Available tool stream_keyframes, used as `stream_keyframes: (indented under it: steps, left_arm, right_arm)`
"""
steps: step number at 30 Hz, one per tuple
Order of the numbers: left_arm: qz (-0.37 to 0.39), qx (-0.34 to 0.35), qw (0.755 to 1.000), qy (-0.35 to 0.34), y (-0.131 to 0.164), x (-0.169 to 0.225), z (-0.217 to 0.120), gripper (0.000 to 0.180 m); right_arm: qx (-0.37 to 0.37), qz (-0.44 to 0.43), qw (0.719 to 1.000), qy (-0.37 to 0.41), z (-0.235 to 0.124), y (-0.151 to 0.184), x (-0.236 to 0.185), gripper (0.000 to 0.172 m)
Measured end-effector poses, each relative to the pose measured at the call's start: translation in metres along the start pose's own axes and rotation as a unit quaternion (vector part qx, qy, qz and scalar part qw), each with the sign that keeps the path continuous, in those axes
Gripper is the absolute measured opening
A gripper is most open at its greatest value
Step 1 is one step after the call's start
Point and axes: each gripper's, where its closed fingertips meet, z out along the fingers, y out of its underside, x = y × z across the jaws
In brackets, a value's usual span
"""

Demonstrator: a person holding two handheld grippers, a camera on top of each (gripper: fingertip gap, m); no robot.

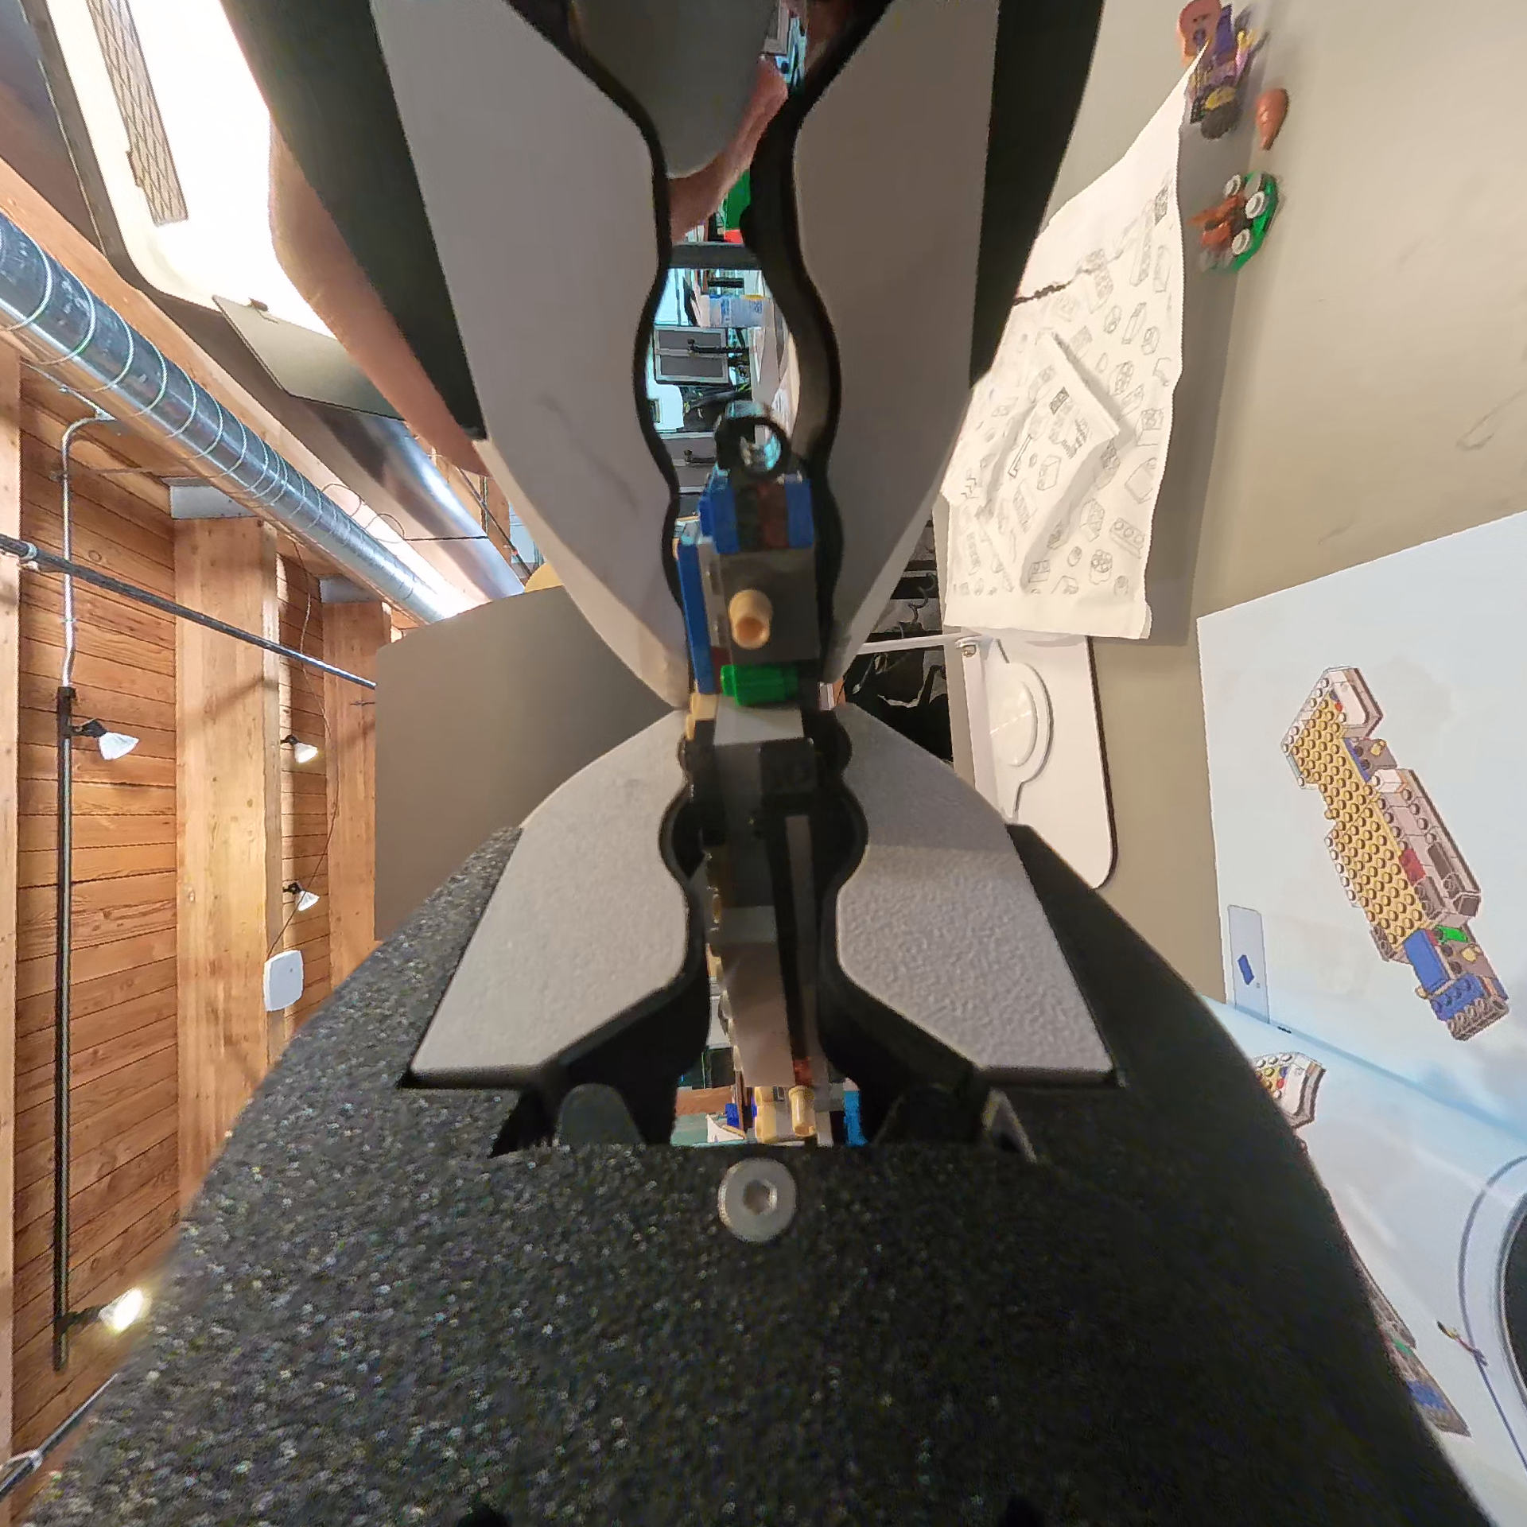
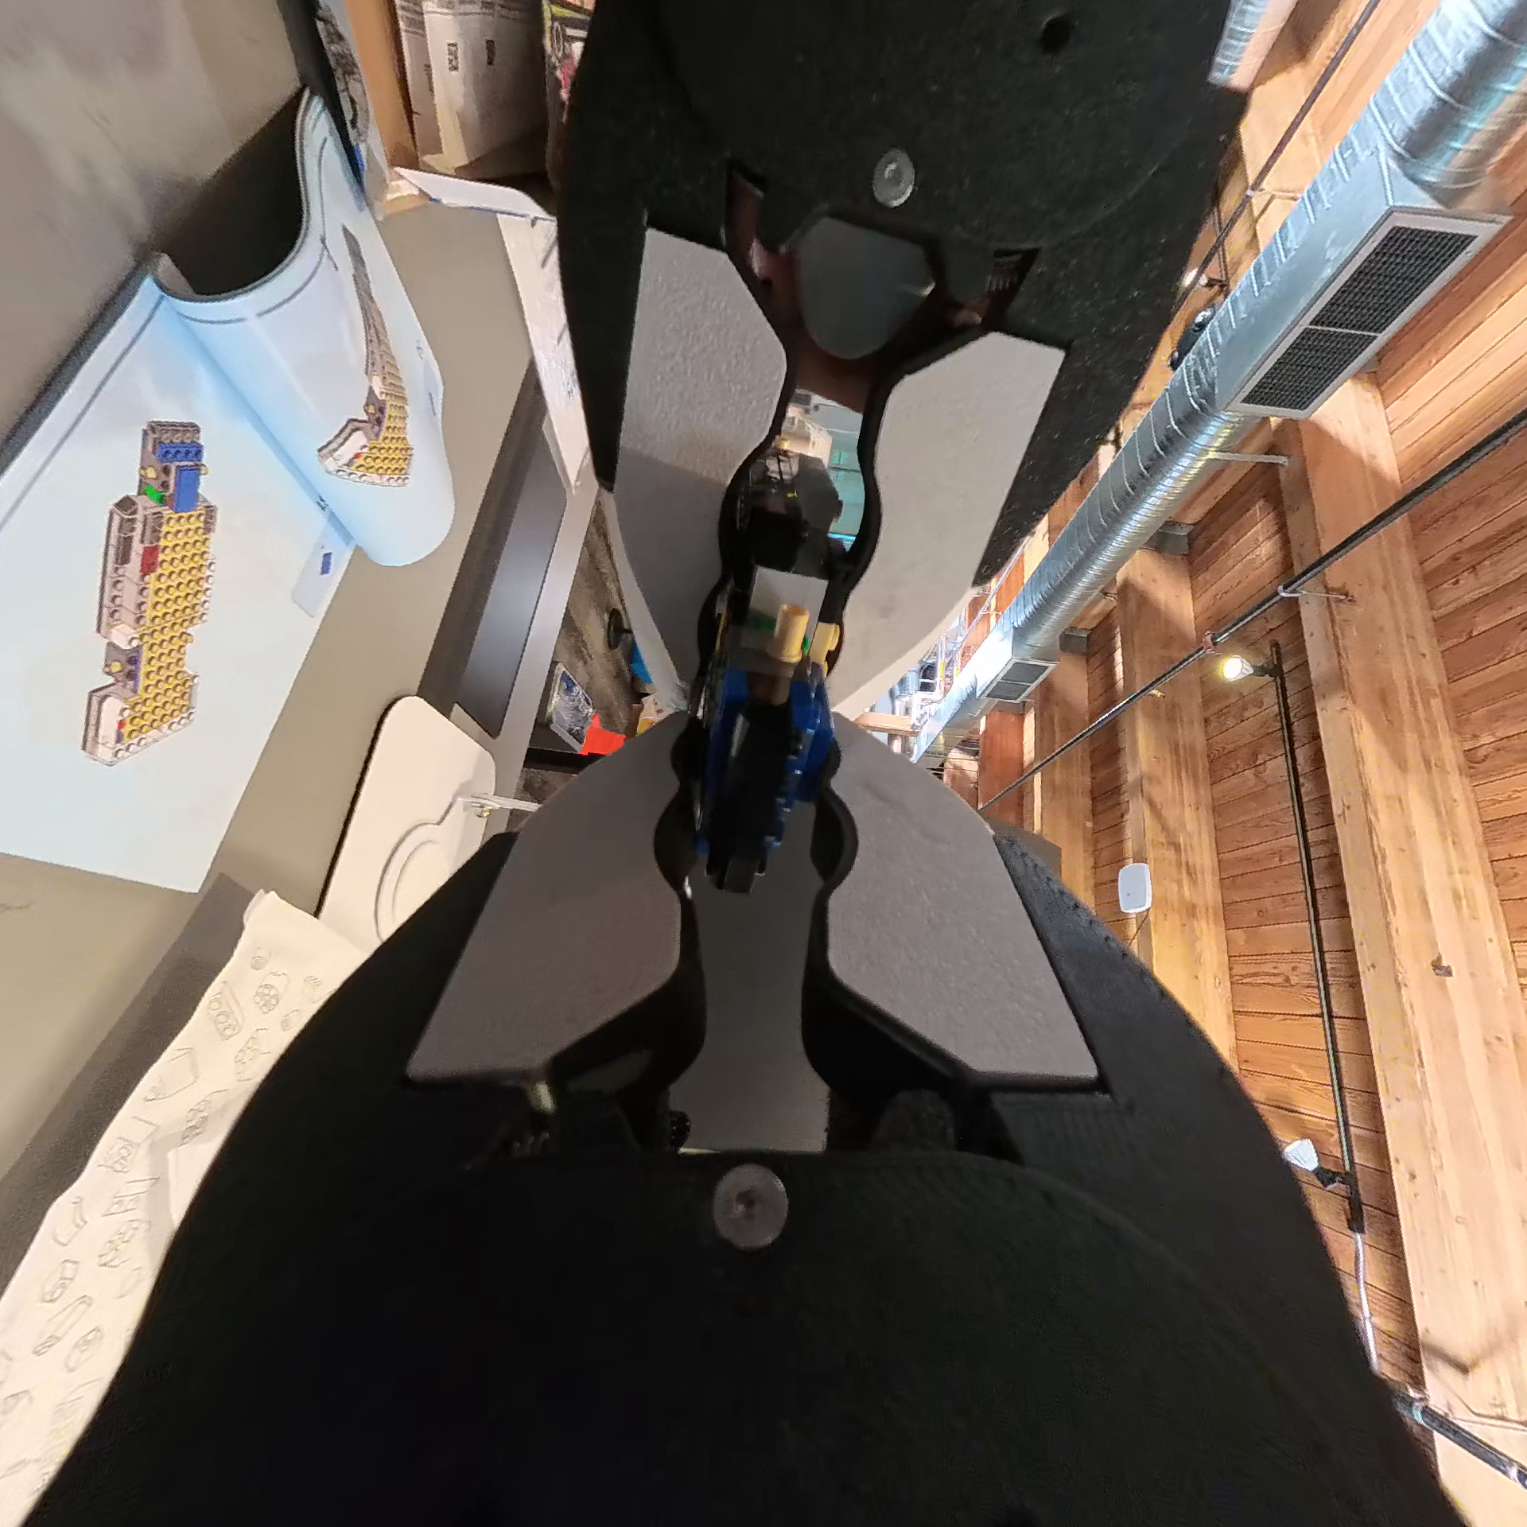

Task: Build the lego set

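We see both grippers clamped on one long, narrow brick model (image 1: pixel 756 628), held in the air between them, tip to tip. The left gripper (image 1: pixel 756 727) has its jaws pressed on the model's grey and black end; that end runs back between its fingers (image 1: pixel 595 892) toward the camera. The right gripper (image 2: pixel 760 744) bites the blue end (image 2: pixel 764 777), with its pads against the blue bricks on both sides. The model's long axis lies along the line from one gripper to the other, so each camera looks down its length. A tan peg (image 1: pixel 750 620) sticks out sideways near the middle, just beside a green brick (image 1: pixel 756 684). A black ring piece (image 1: pixel 753 442) caps the far blue end in the left view. Off to the side, on the table (image 1: pixel 1363 372), lie an open instruction booklet (image 1: pixel 1363 826) and a crumpled printed paper bag (image 1: pixel 1074 463).
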Motion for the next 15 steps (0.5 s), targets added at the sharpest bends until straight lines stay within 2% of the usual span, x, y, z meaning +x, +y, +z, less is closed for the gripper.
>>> stream_keyframes:
  steps: [15]
  left_arm:
    - [-0.005, -0.003, 1.000, 0.013, 0.007, 0.003, 0.001, 0.026]
  right_arm:
    - [0.068, 0.023, 0.997, -0.002, -0.012, -0.020, 0.002, 0.030]
